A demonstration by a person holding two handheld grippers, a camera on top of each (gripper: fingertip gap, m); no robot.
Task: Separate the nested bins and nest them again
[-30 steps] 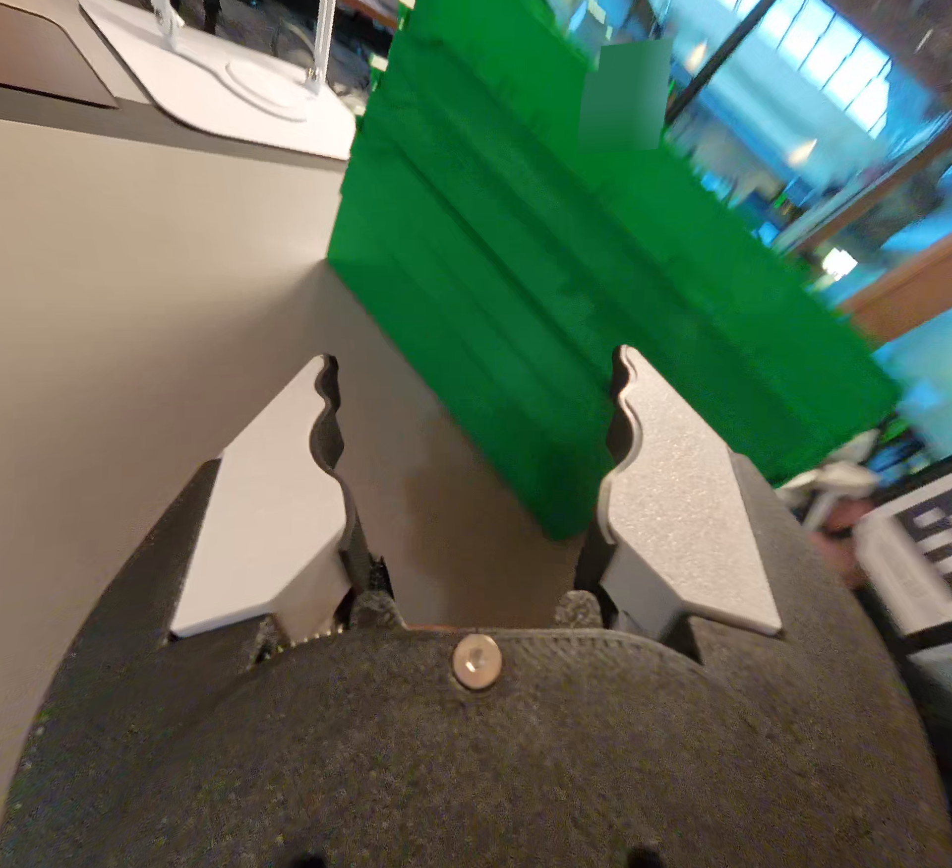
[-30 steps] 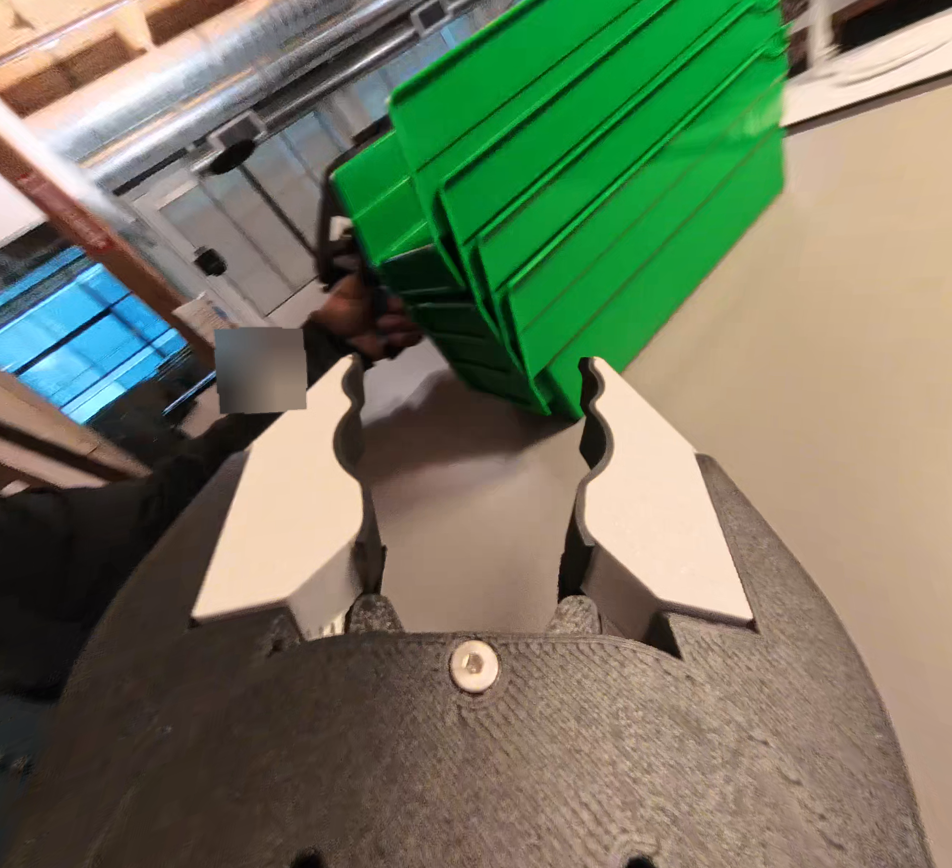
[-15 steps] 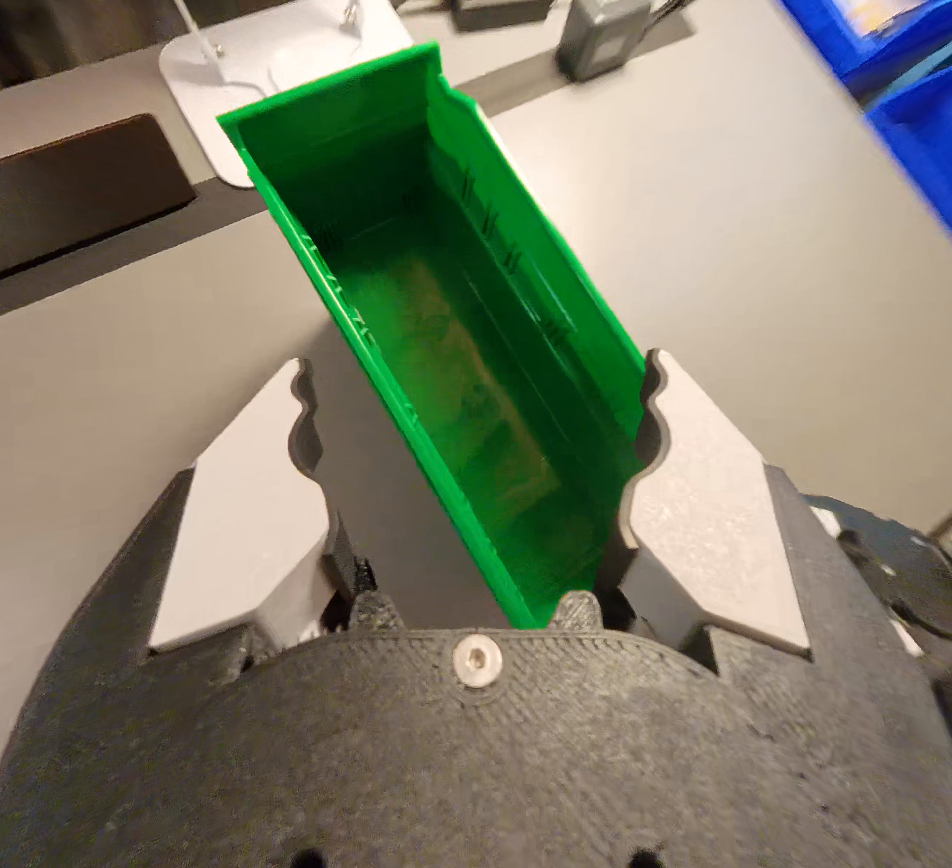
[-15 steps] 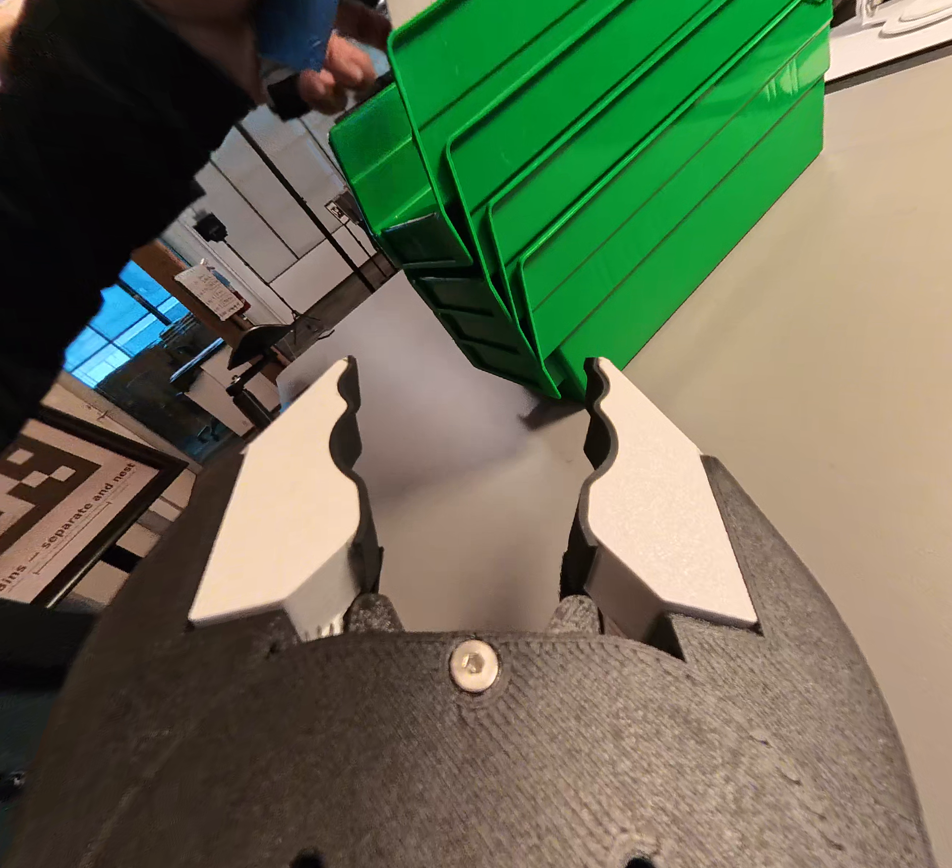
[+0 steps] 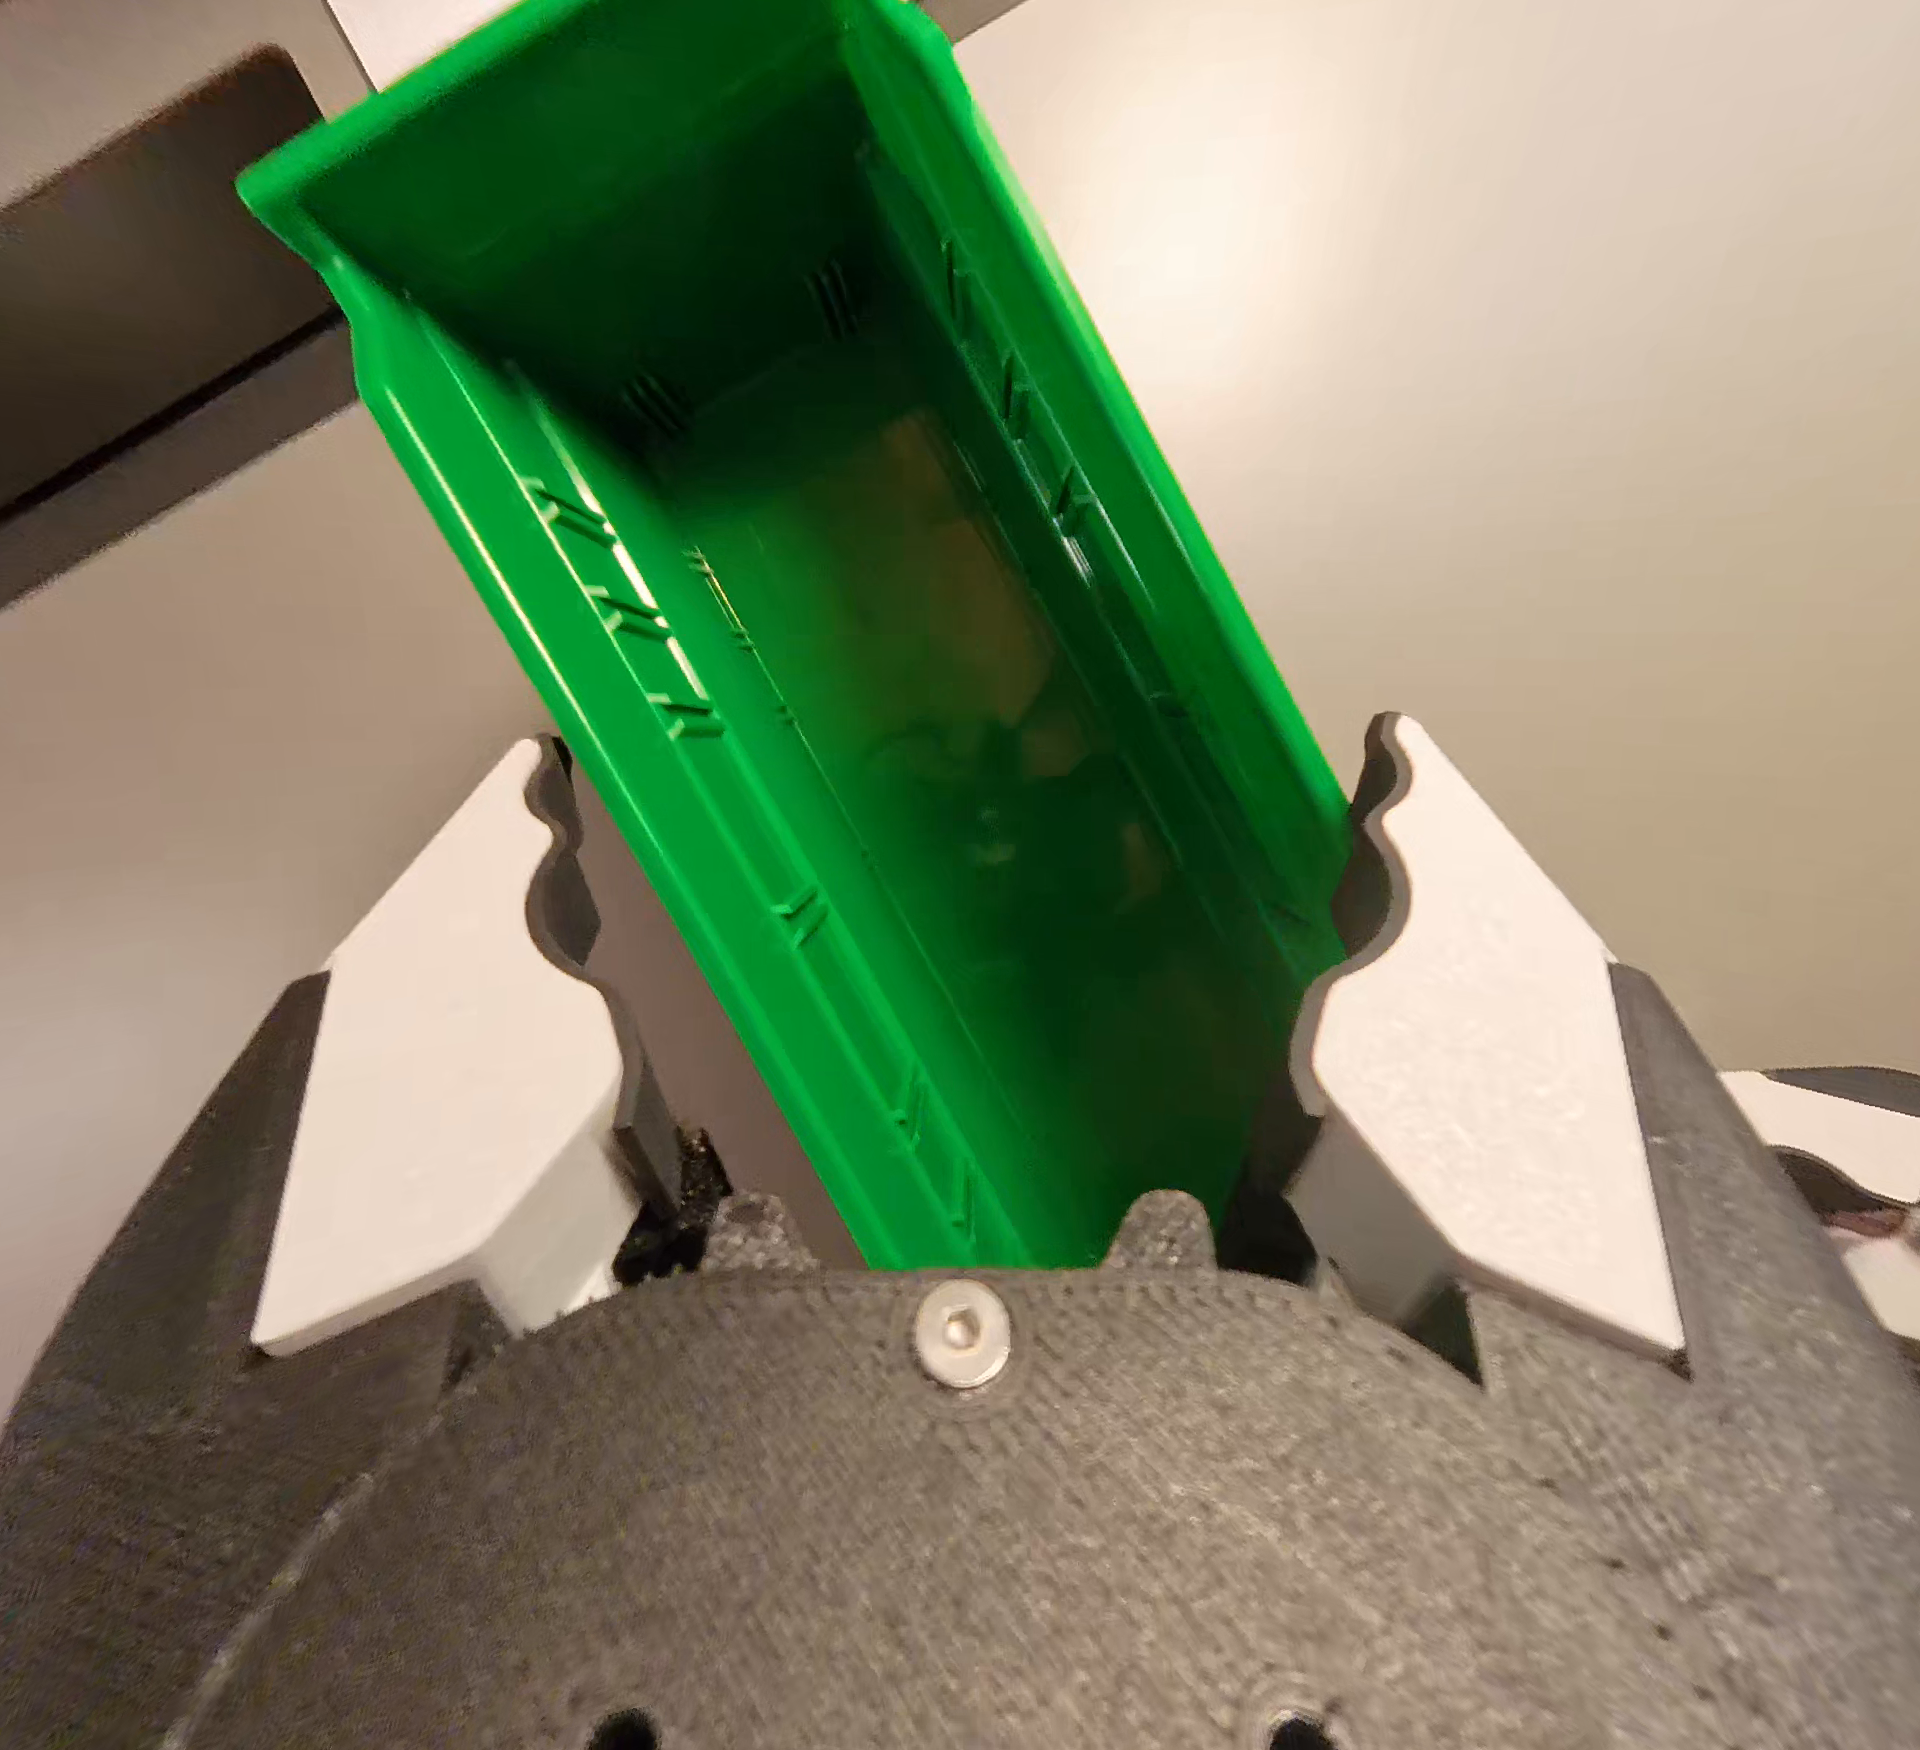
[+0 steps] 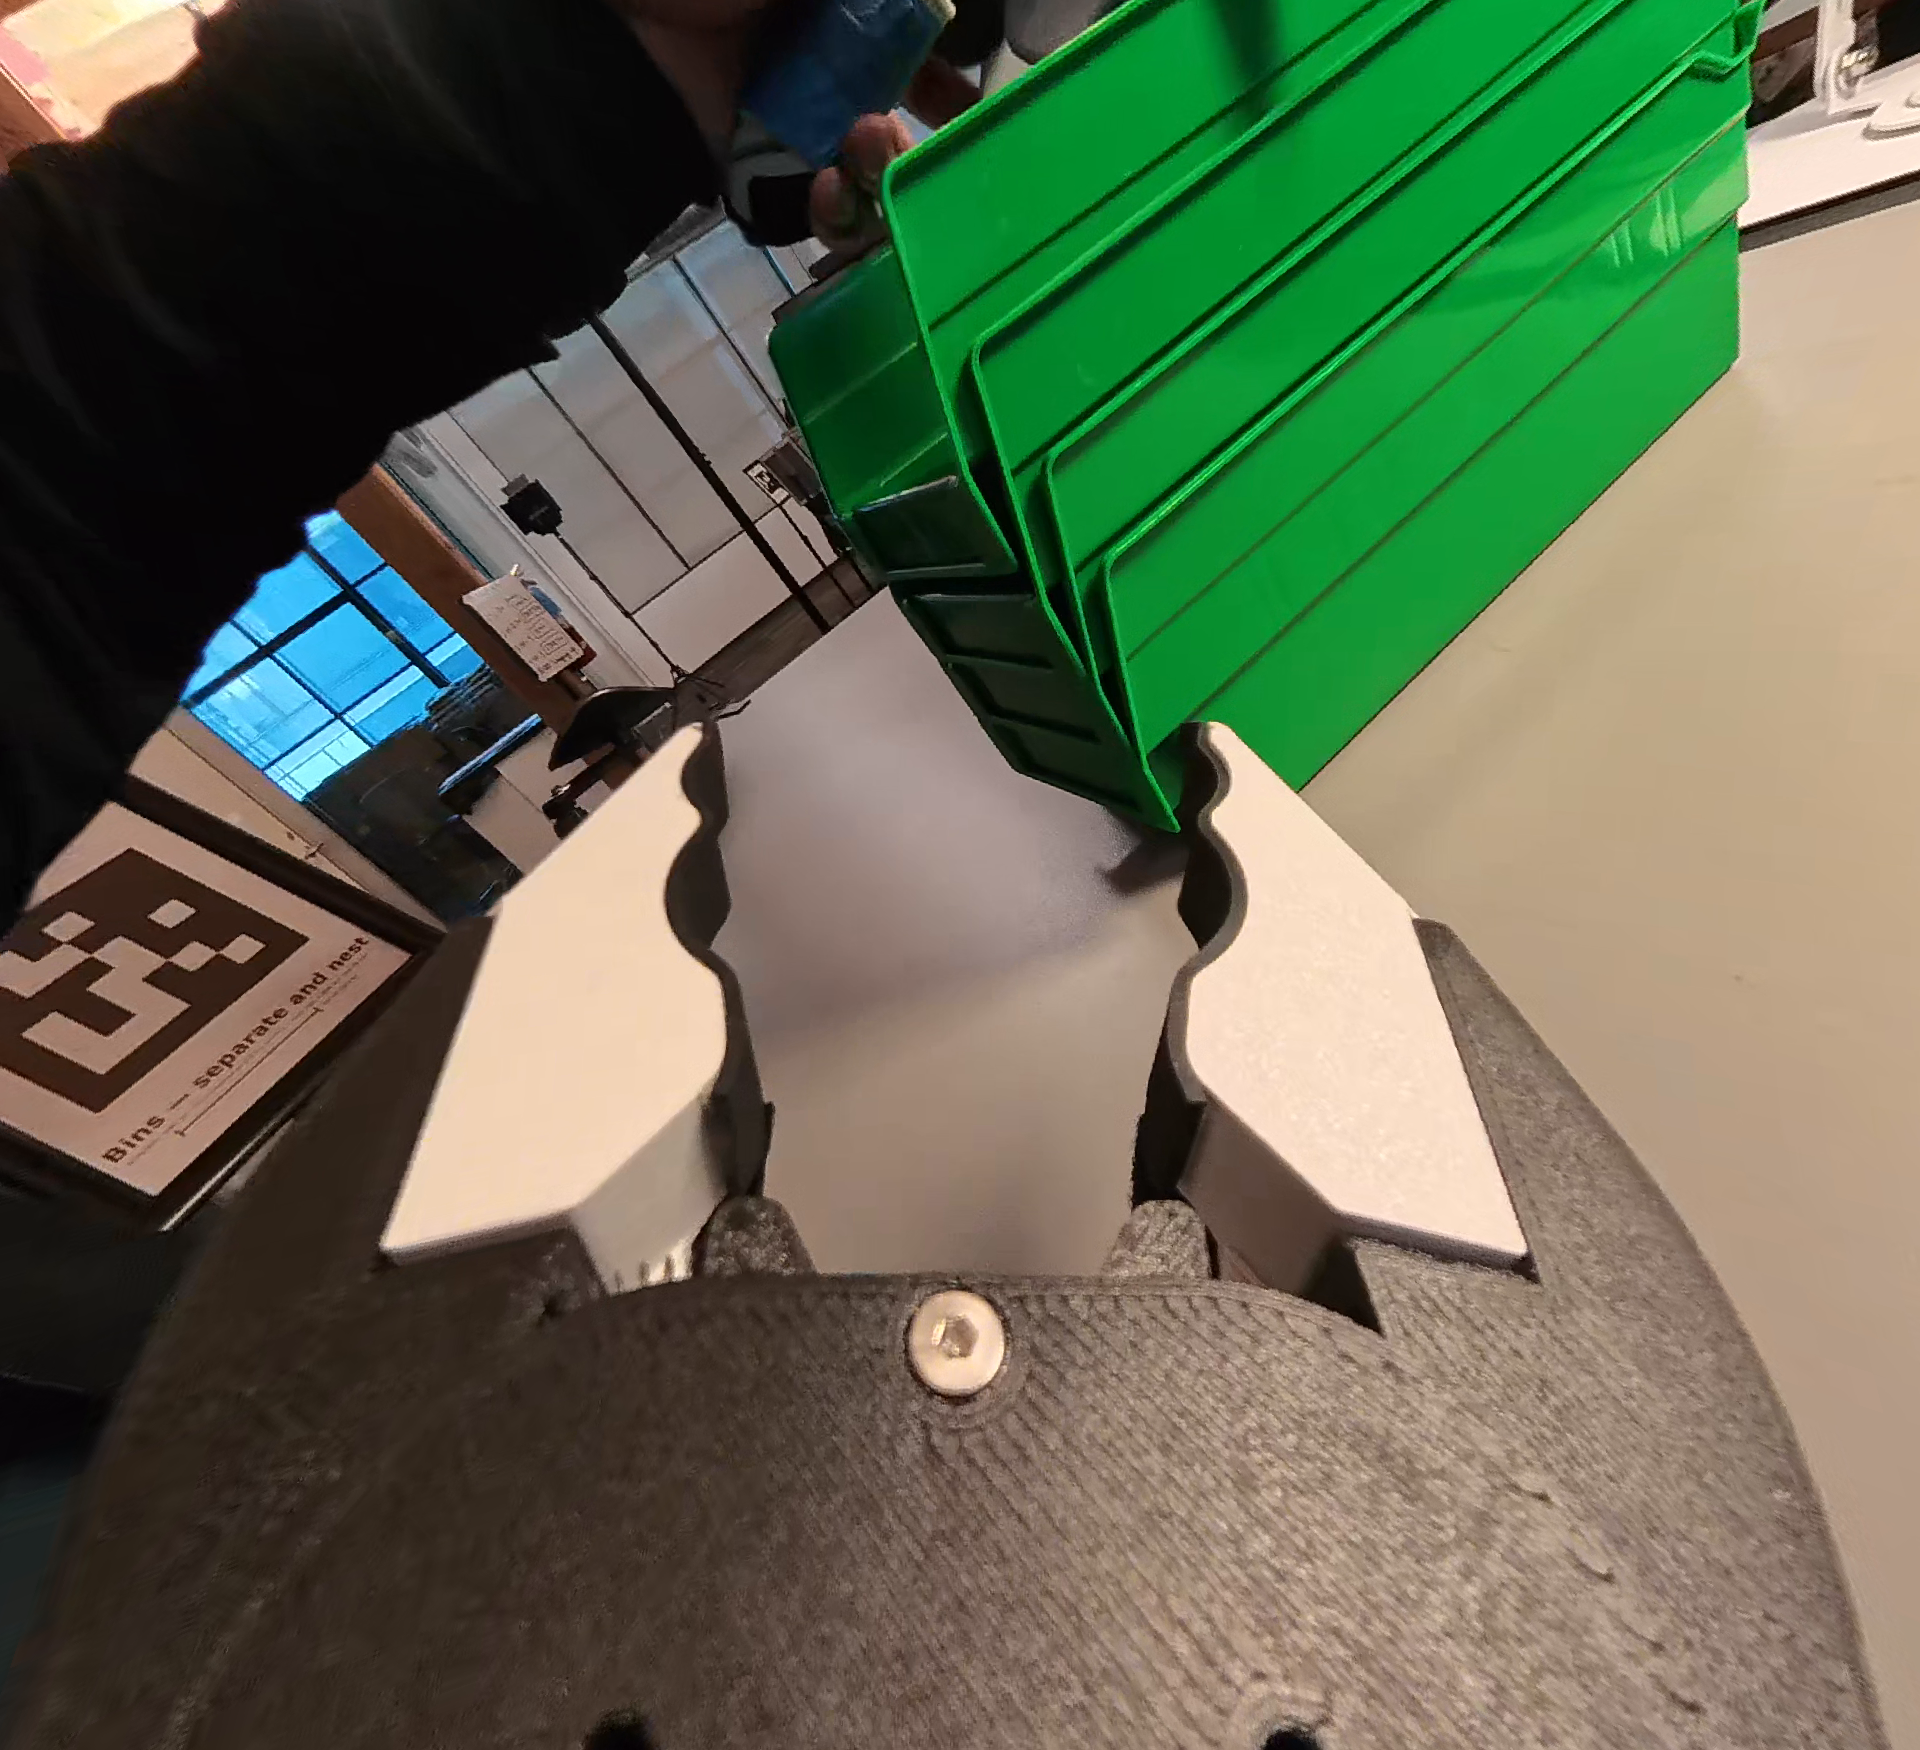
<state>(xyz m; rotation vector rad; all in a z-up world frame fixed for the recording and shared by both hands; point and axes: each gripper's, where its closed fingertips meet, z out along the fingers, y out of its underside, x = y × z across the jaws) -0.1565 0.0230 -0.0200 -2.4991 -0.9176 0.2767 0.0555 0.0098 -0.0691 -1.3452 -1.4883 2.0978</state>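
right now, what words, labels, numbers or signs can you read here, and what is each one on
framed sign, lower left of the right wrist view: a black square code and a line of print, legible, but I do not copy writing.
paper sheet on a far post: too small to read.
small plate behind the bins: too small to read.
green bins: no writing seen in either view.

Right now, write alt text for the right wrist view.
A tilted stack of nested green bins rests on a pale table, just beyond the open, empty right gripper. A dark-sleeved arm reaches over the stack.
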